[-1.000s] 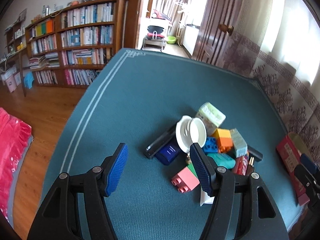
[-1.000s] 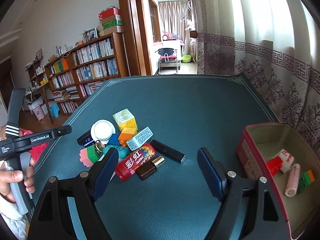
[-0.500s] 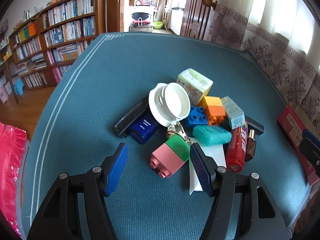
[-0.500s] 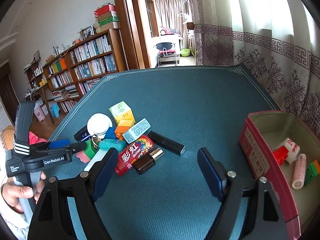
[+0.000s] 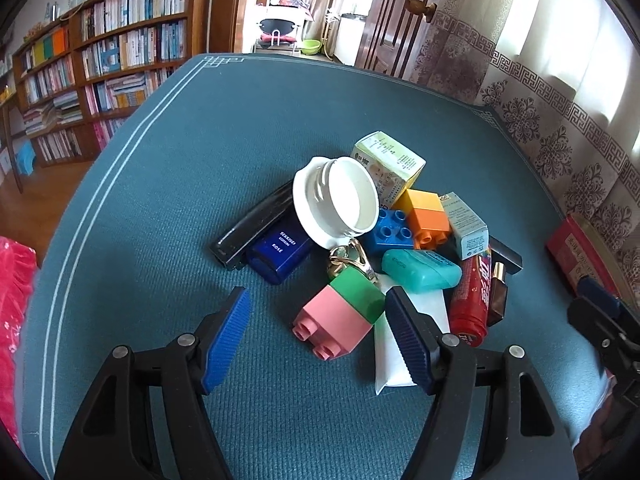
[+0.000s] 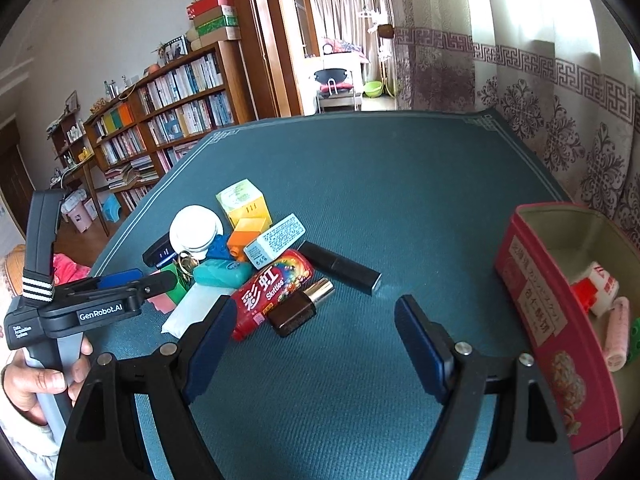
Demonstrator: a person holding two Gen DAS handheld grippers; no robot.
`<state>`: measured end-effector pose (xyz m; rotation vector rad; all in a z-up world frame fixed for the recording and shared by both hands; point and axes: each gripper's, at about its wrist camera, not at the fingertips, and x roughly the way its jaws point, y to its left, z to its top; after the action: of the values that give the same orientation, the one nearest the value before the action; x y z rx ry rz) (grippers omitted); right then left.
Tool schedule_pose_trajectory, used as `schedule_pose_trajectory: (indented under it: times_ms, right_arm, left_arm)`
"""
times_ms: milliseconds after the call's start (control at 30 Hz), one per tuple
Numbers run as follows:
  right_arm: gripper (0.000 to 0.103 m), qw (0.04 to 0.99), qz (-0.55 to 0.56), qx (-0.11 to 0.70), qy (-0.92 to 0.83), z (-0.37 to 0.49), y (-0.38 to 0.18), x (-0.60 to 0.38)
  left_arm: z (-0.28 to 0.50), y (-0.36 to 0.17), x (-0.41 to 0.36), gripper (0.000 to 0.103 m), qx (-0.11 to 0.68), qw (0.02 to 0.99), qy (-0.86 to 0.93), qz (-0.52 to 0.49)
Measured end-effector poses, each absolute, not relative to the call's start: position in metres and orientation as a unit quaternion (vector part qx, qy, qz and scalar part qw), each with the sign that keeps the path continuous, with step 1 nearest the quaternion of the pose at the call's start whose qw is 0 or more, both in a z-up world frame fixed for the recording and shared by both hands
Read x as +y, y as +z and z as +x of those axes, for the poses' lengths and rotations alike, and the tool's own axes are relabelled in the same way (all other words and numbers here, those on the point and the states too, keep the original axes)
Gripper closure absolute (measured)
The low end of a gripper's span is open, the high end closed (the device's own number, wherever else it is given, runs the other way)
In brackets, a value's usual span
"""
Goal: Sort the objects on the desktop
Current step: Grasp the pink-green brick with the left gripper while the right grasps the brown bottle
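A lived-in home: packed wooden bookshelves (image 6: pixel 168 112), patterned curtains (image 6: pixel 560 92) and a doorway (image 6: pixel 340 40) surround the green-clothed table (image 6: pixel 400 168).

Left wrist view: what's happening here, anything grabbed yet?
Nothing grabbed. A person holds both grippers over a pile of small items on the teal table. The left gripper is opening around the pink-and-green block, pads not touching it. The right gripper is open and empty, beside the red box that already holds a few items.
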<state>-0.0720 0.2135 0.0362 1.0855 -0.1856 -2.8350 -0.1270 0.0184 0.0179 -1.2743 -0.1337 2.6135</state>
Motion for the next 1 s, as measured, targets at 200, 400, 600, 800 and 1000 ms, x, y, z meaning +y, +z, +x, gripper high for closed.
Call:
schedule_pose_trajectory:
  times_ms: [200, 400, 600, 800, 1000]
  right_arm:
    - [0.019, 0.054, 0.371, -0.059, -0.925, -0.081, 0.03, 0.21]
    - [0.019, 0.047, 0.383, -0.056, -0.921, -0.094, 0.024, 0.21]
    - [0.019, 0.048, 0.399, -0.071, -0.913, -0.103, 0.015, 0.214]
    - [0.019, 0.056, 0.405, -0.064, -0.91, -0.107, 0.013, 0.211]
    - [0.019, 0.068, 0.435, -0.048, -0.896, -0.126, 0.005, 0.201]
  left_arm:
    - [-0.136, 0.013, 0.024, 0.03, -0.043, 0.125, 0.882, -0.452]
    - [-0.141, 0.009, 0.023, 0.031, -0.053, 0.13, 0.875, -0.463]
    - [-0.139, 0.006, 0.02, 0.06, -0.062, 0.138, 0.874, -0.461]
    - [-0.131, 0.006, 0.009, 0.062, -0.062, 0.128, 0.878, -0.458]
    - [-0.122, 0.003, 0.002, 0.062, -0.064, 0.123, 0.881, -0.453]
